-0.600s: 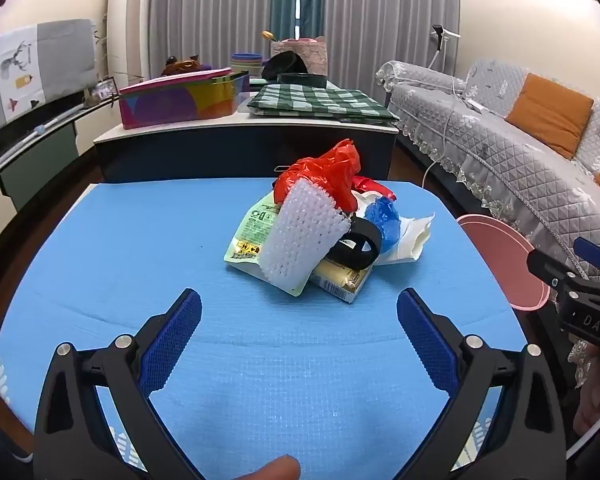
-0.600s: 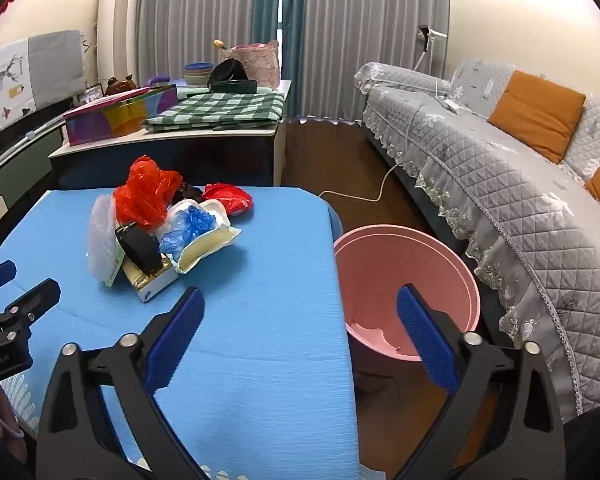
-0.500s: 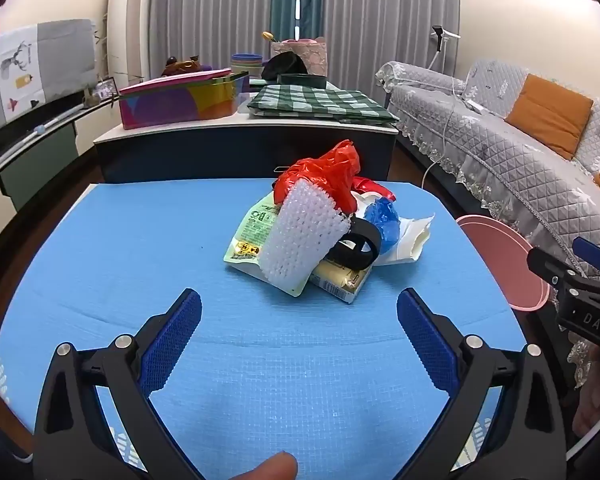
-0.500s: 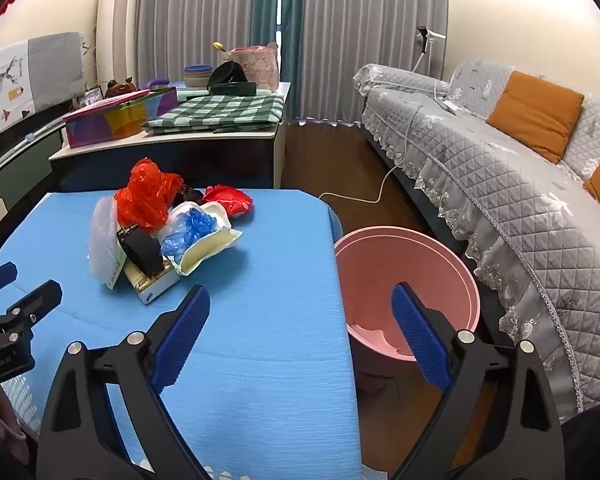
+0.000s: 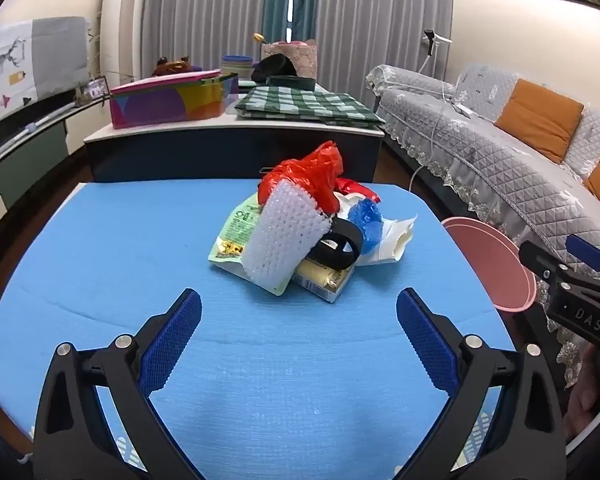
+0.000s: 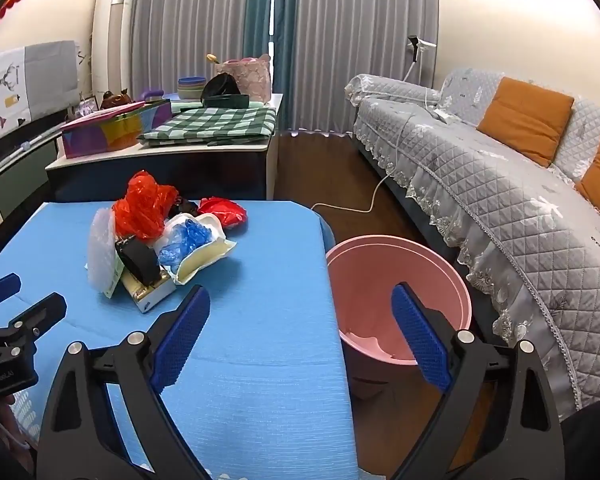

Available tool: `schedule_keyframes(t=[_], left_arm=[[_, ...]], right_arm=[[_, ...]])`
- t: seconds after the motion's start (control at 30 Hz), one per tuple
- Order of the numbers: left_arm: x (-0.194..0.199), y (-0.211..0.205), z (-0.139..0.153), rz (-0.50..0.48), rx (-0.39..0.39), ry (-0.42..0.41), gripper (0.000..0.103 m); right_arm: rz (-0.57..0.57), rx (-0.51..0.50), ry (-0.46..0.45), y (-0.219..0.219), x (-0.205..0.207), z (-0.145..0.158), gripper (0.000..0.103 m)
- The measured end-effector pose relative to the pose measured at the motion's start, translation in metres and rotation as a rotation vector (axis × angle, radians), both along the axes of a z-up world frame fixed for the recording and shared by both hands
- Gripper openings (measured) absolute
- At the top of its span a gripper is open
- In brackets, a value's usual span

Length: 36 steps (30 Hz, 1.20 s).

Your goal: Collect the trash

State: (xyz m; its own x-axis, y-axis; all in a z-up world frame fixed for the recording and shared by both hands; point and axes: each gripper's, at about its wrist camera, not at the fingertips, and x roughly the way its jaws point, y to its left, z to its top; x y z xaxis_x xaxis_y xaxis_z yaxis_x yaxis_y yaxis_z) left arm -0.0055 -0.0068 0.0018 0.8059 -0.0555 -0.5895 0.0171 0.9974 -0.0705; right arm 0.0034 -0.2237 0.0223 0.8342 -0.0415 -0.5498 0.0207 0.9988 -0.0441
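At the bottom of the left wrist view, the left gripper [image 5: 298, 330] is hanging over the blue tablecloth [image 5: 100, 264] with its jaws spread wide and nothing between them. The right gripper [image 6: 300, 320], low in its own view, is likewise standing wide open and empty, straddling the table's edge.

Just beyond, at the centre of the left view, the trash pile [image 5: 304, 236] is sitting in the middle of the cloth. Everything in it is looking light and easily shifted. Nearest is a nubbly white bubble-wrap sheet [image 5: 282, 236], soft and springy, probably best pinched at its upper edge. Under it are lying a glossy green pouch [image 5: 236, 232], likely slippery, and a small stiff carton [image 5: 320, 278], whose flat sides should suit the pads. A black tape roll [image 5: 336, 246] is offering a firm rim. Behind are crinkling a blue film wad [image 5: 366, 220], a white torn wrapper [image 5: 392, 236] and a red plastic bag [image 5: 304, 178], all limp and compressible.

At right, beside the table, the smooth pink bin [image 6: 380, 272] is waiting, well apart from the pile.
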Motion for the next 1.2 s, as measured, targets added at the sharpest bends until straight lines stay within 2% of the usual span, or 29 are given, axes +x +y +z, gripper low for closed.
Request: schedule_keyframes(t=[0.27,0.47,0.6,1.2], left_arm=[[-0.0004,0.0012,0.0022,0.013,-0.010,-0.020,0.095],[0.0020,0.0041,0.0007,0.037,-0.007,-0.002,0.094],[0.0041,0.0050,-0.0032,0.018,-0.029,0.026,0.093],[0.0009,0.0021,-0.0009,0.004,-0.026,0.006,0.092]], right_arm=[[-0.010,-0.020,-0.003,0.0026,-0.0003,0.0005,0.090],[-0.015,-0.024,-0.004,0.0017,-0.0004,0.0003,0.090],[-0.014,-0.024,0.001,0.0023,0.0001,-0.0003,0.091],[-0.013,-0.031,-0.003,0.0052,-0.0013,0.0009,0.090]])
